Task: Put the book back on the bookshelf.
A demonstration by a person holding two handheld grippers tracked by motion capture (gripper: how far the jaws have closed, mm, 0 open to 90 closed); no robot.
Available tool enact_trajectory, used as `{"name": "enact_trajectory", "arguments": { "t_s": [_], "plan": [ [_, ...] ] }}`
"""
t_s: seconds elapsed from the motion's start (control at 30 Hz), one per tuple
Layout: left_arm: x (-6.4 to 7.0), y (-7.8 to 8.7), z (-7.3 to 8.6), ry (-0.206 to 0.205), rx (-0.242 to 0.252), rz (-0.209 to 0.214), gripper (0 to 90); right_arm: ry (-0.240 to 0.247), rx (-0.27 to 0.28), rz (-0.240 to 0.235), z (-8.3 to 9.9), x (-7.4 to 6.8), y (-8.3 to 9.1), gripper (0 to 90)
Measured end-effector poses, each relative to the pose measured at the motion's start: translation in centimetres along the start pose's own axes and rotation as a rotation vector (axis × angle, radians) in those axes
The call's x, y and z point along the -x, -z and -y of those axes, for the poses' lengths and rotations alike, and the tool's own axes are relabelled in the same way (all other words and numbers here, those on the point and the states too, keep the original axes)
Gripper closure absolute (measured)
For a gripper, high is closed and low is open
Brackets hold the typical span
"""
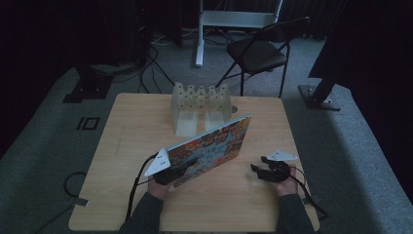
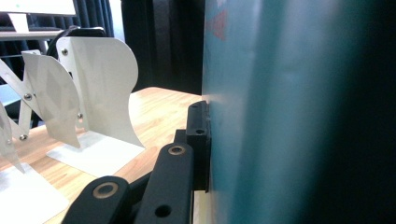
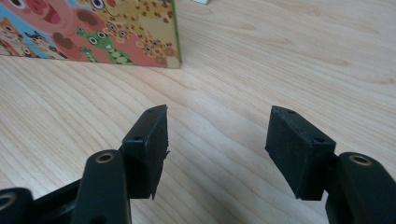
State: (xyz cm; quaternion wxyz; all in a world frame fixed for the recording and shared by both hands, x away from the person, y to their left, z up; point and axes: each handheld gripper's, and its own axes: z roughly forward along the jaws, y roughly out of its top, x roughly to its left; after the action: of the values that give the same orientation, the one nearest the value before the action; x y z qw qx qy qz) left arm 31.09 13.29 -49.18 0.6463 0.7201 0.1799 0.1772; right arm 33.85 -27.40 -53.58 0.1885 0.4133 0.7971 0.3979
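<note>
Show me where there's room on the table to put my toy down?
The bare wood at the table's left side, left of the white rack and the picture book, is free. So is the near edge between the two sleeves. It is crowded in the middle: the left gripper holds the book upright there, the rack stands behind it, and the open right gripper rests to its right.

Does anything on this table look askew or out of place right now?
Yes: the picture book stands on edge, tilted and diagonal across the table, gripped at one corner by the left gripper. It sits outside the white rack. The right gripper is open, holding nothing.
</note>
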Motion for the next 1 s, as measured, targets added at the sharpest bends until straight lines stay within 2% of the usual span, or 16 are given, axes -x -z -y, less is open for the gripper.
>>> {"name": "enact_trajectory", "arguments": {
  "t_s": [0.23, 0.4, 0.57, 0.87, 1.0],
  "plan": [
    [0.0, -0.5, 0.7, 0.030, -0.010, 0.002, 74.5, -0.029, 0.003, 0.017, 0.6, 0.6, 0.2, 38.6],
    [0.1, -1.0, 1.2, 0.057, -0.006, -0.015, 72.3, -0.010, -0.014, 0.027, 0.7, 0.5, 0.0, 38.5],
    [0.3, -1.2, 1.1, 0.054, -0.010, -0.003, 77.5, -0.001, -0.023, 0.030, 0.8, 0.4, -0.2, 38.5],
    [0.5, -1.4, 1.2, 0.031, -0.012, 0.004, 77.1, -0.015, -0.024, 0.032, 1.0, 0.6, -0.2, 38.3],
    [0.5, -1.4, 1.3, 0.038, -0.011, 0.001, 77.1, -0.023, -0.021, 0.033, 1.2, 0.7, -0.1, 38.3]
  ]
}}
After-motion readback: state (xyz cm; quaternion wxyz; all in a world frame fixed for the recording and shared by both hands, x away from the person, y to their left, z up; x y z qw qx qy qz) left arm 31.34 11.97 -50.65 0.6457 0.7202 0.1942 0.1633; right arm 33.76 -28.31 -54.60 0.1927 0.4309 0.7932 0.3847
